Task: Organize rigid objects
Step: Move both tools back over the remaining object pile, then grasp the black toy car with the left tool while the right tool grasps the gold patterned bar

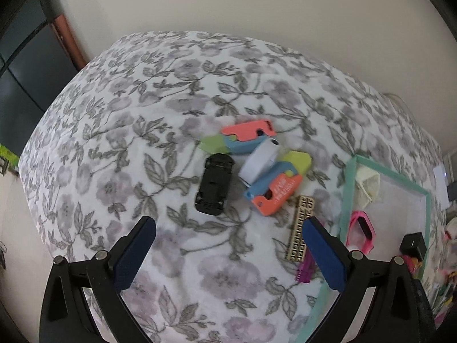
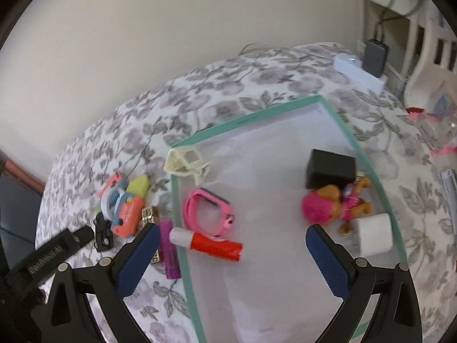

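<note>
My left gripper [image 1: 228,254] is open and empty above the floral bedspread. Ahead of it lie a black toy car [image 1: 213,184], two orange-blue-green toy knives [image 1: 275,190], a white case [image 1: 261,161], a beige patterned bar [image 1: 300,230] and a purple clip [image 1: 305,270]. My right gripper [image 2: 232,260] is open and empty over a white mat with a teal border [image 2: 357,143]. On the mat lie a pink watch [image 2: 205,211], a red-and-white tube [image 2: 208,244], a cream frame [image 2: 185,163], a black box [image 2: 330,168], a pink plush dog [image 2: 334,203] and a white charger cube [image 2: 372,234].
The bed's edge falls away at the left [image 1: 31,154]. A wall runs behind the bed. A white power strip with a grey adapter [image 2: 371,57] sits at the far right corner. Loose clutter lies past the mat's right side [image 2: 437,131]. The left gripper's body [image 2: 51,254] shows at the lower left.
</note>
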`<state>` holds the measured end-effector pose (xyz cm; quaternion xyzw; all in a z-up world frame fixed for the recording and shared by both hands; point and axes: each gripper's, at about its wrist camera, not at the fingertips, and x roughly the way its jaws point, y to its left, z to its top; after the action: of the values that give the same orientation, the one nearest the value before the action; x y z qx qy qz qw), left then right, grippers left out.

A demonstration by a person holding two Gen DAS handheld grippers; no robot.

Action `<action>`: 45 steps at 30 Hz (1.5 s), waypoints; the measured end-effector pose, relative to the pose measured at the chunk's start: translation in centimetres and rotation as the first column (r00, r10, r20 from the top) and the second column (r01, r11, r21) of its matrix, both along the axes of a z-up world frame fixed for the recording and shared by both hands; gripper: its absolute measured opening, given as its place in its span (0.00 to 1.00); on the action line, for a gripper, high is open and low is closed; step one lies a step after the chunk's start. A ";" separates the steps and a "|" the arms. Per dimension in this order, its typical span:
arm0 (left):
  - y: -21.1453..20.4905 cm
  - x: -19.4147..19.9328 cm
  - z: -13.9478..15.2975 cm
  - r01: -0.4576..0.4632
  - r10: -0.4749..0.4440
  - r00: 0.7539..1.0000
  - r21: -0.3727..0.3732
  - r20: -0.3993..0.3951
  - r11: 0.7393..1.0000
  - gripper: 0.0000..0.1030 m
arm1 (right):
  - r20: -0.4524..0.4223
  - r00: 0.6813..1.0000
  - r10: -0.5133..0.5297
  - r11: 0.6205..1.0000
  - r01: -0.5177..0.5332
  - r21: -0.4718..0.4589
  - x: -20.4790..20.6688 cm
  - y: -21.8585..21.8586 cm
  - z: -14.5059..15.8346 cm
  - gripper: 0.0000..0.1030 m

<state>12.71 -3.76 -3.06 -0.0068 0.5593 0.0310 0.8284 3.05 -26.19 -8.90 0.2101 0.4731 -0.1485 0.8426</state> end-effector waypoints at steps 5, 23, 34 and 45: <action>2.4 0.7 -0.2 -0.032 0.032 0.999 -0.005 -0.014 0.999 0.99 | 0.026 0.996 0.090 0.990 -0.087 -0.110 1.4 2.8 0.5 1.00; 13.3 3.1 -2.0 -0.247 0.244 0.968 -0.044 -0.054 0.968 0.99 | 0.074 0.959 0.273 0.958 -0.265 -0.108 7.0 9.2 1.0 1.00; 8.9 5.0 -3.3 -0.138 0.132 0.987 -0.069 -0.091 0.988 0.99 | 0.000 0.945 0.328 0.942 -0.327 -0.073 8.5 9.8 -1.8 0.84; 5.5 6.3 -6.5 -0.073 0.058 0.986 -0.087 -0.156 0.994 0.85 | -0.068 0.934 0.350 0.936 -0.352 -0.025 10.0 10.2 -4.7 0.50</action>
<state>19.01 1.78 -9.59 -0.0611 0.6216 0.0329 0.7803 13.04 -15.98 -13.56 0.1019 0.5263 -0.0110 0.8441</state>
